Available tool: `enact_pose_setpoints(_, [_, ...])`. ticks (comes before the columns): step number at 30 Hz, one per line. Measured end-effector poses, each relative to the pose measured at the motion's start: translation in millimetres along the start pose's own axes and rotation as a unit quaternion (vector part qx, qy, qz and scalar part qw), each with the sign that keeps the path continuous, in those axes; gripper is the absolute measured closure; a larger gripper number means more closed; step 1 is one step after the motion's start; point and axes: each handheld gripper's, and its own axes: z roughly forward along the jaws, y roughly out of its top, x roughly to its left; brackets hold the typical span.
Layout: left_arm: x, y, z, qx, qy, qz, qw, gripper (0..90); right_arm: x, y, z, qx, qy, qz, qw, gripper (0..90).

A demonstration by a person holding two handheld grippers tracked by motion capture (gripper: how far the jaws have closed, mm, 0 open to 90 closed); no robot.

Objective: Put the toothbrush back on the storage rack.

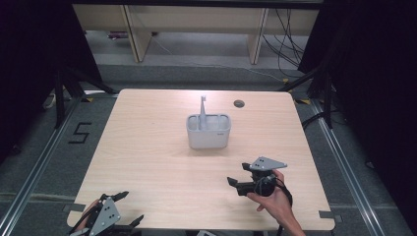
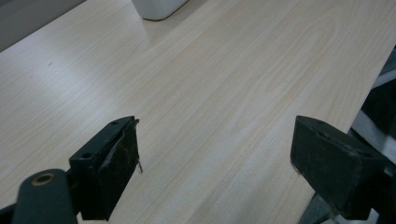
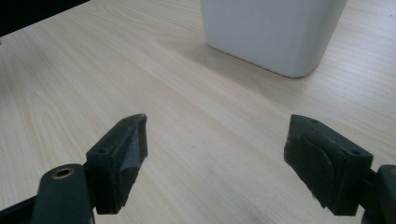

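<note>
Here, a pale wood-grain counter [image 1: 147, 162] with rounded corners carries a white plastic caddy [image 1: 208, 131] near its middle. The caddy is a smooth, matte box with rounded edges and an open top split into compartments; a slim grey toothbrush [image 1: 202, 110] stands upright in its left compartment, head sticking up above the rim. A small round grommet hole [image 1: 239, 103] sits in the counter behind and to the right of the caddy.

The right hand-held gripper [image 1: 237, 175] is held by a hand [image 1: 275, 199] over the counter's near right part, well apart from the caddy, pointing left. Its jaws stand wide apart with nothing between them, and a grey three-cornered plate rides on top. In the right gripper view the blocky black jaws, faced with worn dull pads, frame bare wood, and the caddy's smooth white wall [image 3: 275, 32] rises just ahead with a soft shadow at its foot.

The left hand-held gripper [image 1: 129, 206] hangs at the near left corner of the counter, its jaws also spread wide and empty. In the left gripper view its scuffed black jaws flank the streaked laminate, and the caddy's rounded bottom corner [image 2: 159, 8] shows far off at the top edge.
</note>
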Motion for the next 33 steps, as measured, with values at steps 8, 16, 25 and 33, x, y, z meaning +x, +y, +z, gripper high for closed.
enact_pose_setpoints(8, [-1.0, -0.2, 1.1, -0.006, 0.0, -0.007, 1.0, 14.8, 1.9, -6.3, -6.9, -0.001, 0.0, 0.021, 0.9998, 21.4])
enact_pose_setpoints(16, [-1.0, -0.3, 1.0, -0.004, 0.001, -0.005, 1.0, 14.8, 2.7, -13.6, -10.0, 0.001, 0.005, 0.023, 0.9997, 21.3])
enact_pose_setpoints(25, [0.1, -0.2, 0.1, 0.005, 0.0, 0.003, 1.0, 14.8, 5.8, -19.7, -14.7, 0.0, 0.007, 0.009, 0.9999, 20.1])
enact_pose_setpoints(33, [-1.8, -0.4, 1.5, -0.008, 0.001, -0.01, 0.9999, 14.9, 13.1, -23.8, -19.1, 0.013, 0.001, 0.021, 0.9997, 16.4])
